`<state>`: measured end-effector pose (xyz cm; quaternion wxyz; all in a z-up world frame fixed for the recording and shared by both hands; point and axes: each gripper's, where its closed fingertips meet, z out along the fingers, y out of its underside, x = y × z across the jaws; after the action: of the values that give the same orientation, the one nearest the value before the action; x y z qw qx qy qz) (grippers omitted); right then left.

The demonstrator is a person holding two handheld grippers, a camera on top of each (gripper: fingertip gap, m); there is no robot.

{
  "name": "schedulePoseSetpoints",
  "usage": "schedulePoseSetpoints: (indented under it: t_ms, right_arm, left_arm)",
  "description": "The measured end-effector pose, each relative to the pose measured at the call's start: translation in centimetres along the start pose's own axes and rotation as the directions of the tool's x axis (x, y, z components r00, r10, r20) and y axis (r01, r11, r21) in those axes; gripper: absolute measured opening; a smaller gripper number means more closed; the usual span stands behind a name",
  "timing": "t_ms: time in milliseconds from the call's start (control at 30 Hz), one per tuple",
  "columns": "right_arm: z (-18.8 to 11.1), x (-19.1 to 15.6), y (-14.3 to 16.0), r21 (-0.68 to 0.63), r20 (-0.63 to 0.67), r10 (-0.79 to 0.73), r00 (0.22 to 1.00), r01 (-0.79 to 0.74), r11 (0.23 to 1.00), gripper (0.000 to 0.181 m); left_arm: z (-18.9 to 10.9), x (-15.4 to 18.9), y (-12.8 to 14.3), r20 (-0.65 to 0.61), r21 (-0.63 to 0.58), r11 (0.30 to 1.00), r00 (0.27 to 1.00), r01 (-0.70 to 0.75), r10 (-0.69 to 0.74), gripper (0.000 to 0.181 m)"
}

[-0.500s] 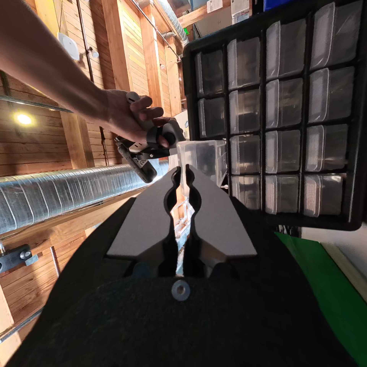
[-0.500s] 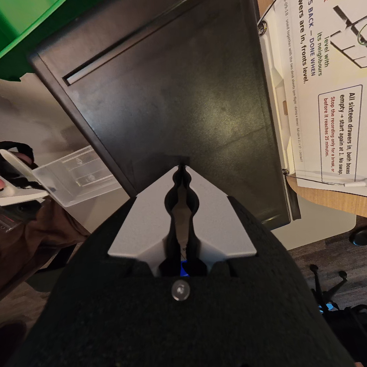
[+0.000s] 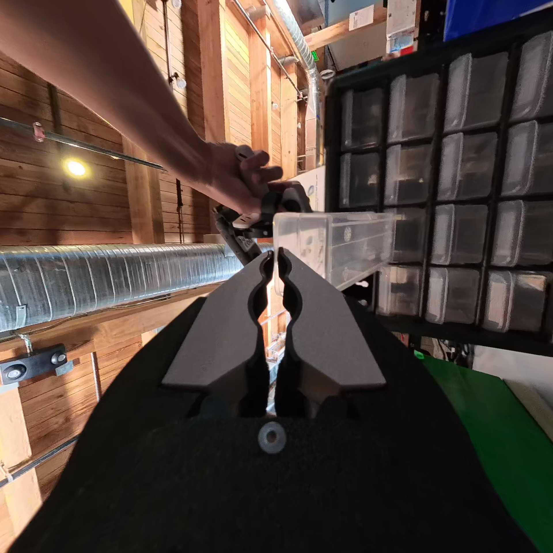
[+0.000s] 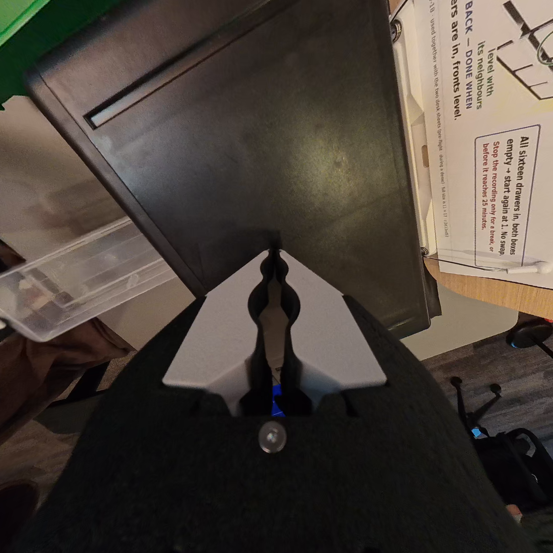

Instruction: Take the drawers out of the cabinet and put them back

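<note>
Left wrist view: your left tongs clamp the clear plastic drawer at centre frame, half out of the black cabinet. Right tongs, together, brace the cabinet's top; slipping could tip it.

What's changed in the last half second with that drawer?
The clear drawer has slid further out of the cabinet, pulled by the left gripper, which stays shut on its front lip. The right gripper stays shut, pressed against the cabinet's side.
</note>
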<state>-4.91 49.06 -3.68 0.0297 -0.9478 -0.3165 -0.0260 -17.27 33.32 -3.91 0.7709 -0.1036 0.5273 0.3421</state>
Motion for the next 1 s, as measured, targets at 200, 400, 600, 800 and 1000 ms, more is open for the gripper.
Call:
schedulePoseSetpoints:
  t_ms: [200,400,600,800,1000]
  right_arm:
    - [0.0,0.0,0.0,-0.013,-0.031,-0.017,0.999,0.016,1.000,0.000]
    - [0.0,0.0,0.0,0.016,-0.010,-0.002,1.000,0.002,1.000,0.000]
    - [-0.1,0.1,-0.2,0.075,-0.032,-0.008,0.999,0.011,0.997,0.000]
    - [-0.2,0.3,-0.7,0.307,-0.083,-0.053,0.995,0.076,0.949,0.000]
    - [-4.0,-8.4,-0.2,0.742,0.222,-0.283,0.933,0.027,0.670,0.019]
  left_arm:
    - [-1.2,-1.5,-1.9,-0.008,0.076,0.994,0.997,0.079,-0.078,0.000]
    - [-5.5,2.3,-7.3,-0.162,0.237,0.948,0.971,0.213,-0.178,0.000]
    - [-8.1,5.9,-9.3,-0.320,0.371,0.877,0.929,0.305,-0.187,0.000]
    - [-11.1,9.6,-9.6,-0.448,0.522,0.790,0.892,0.320,-0.065,0.005]
    - [-11.3,13.1,-7.7,-0.523,0.445,0.857,0.852,0.258,0.016,0.008]
